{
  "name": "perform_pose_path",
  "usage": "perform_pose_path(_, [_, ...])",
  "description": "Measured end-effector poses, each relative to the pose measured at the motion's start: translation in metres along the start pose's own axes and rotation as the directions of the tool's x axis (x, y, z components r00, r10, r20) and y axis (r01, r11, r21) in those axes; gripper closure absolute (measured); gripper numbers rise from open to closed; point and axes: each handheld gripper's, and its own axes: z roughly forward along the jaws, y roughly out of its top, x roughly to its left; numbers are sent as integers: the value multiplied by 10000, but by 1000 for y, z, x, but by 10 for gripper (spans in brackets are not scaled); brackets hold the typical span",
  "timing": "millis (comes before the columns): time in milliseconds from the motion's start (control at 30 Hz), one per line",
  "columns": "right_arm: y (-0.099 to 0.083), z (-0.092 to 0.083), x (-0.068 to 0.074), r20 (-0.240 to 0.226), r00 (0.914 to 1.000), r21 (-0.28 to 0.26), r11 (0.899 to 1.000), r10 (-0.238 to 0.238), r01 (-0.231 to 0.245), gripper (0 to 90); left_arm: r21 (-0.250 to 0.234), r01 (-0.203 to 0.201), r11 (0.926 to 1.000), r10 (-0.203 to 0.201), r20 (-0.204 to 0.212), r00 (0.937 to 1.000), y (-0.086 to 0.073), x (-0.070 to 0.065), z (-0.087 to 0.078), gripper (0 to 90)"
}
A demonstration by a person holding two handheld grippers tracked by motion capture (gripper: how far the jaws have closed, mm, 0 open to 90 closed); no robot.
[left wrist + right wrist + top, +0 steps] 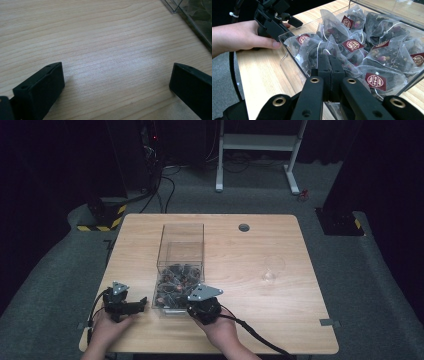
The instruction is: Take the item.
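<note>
A clear plastic box (182,227) stands on the wooden table (250,250), its near end heaped with mesh tea bags (175,285) that carry red tags. My right gripper (329,58) reaches over the box's near wall, its jaws pressed together on the mesh of a front tea bag (312,53). In the high view the right gripper (189,301) sits at the box's near right corner. My left gripper (117,75) is open just above bare wood, with nothing between its fingers. It rests left of the box as the left gripper (142,304) in the high view.
A clear glass (273,268) stands on the right half of the table. A cable hole (244,227) lies near the far edge. The box's corner (175,7) shows at the top right of the left gripper view. A hand (242,37) holds the left gripper beside the box.
</note>
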Motion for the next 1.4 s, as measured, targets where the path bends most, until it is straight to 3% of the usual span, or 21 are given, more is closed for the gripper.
perform_pose_path(1400, [14,-21,-3,74,10000,-993,9951,-21,28,900,0,-4,10000,4,-4,10000,0,0,0,0])
